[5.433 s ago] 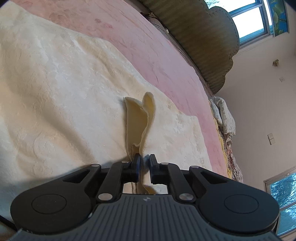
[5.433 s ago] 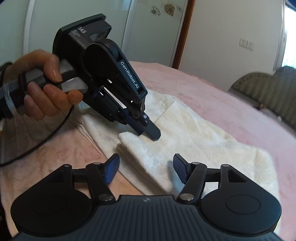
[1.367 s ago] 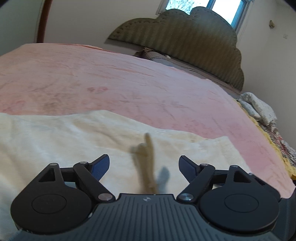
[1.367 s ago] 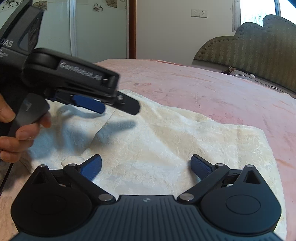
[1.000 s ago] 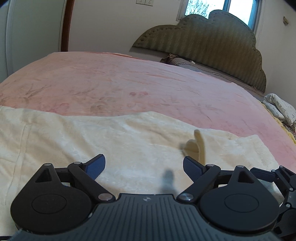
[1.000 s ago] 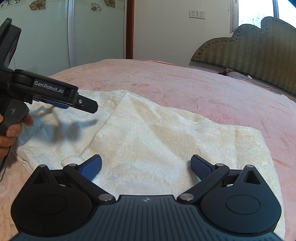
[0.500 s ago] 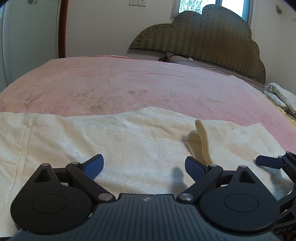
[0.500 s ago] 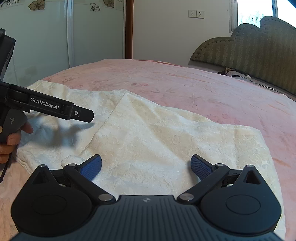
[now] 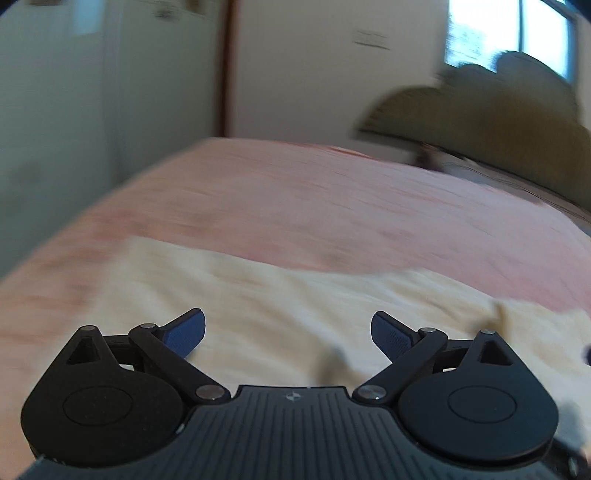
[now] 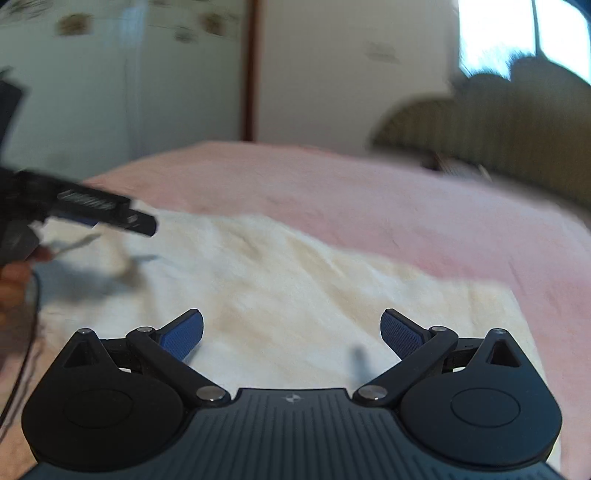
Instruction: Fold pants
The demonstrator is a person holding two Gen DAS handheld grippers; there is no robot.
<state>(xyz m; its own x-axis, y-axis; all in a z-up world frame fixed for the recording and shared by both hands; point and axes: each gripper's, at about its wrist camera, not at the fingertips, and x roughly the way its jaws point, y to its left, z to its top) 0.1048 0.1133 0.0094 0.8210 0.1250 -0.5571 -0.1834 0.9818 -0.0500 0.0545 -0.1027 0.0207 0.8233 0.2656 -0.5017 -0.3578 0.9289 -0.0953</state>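
The cream pants (image 9: 295, 291) lie spread flat on the pink bedspread (image 9: 332, 206), blurred by motion. My left gripper (image 9: 288, 330) hovers over them, open, with nothing between its blue pads (image 9: 184, 332). A small raised wrinkle (image 9: 498, 308) stands in the fabric at the right. In the right wrist view the pants (image 10: 303, 291) fill the middle, and my right gripper (image 10: 291, 332) hangs above them, open and empty. The left gripper (image 10: 142, 223) reaches in from the left there, held by a hand (image 10: 14, 280), above the pants' left end.
A padded olive headboard (image 10: 498, 129) closes the far right end of the bed. Pale wardrobe doors (image 10: 110, 92) and a wall with a window (image 10: 498, 29) stand behind. A black cable (image 10: 22, 350) hangs below the hand at the left edge.
The left gripper let go of the pinched fold and opened wide. Both views have since swung left and lifted a little, blurring; the raised fold has drifted toward the left view's right edge.
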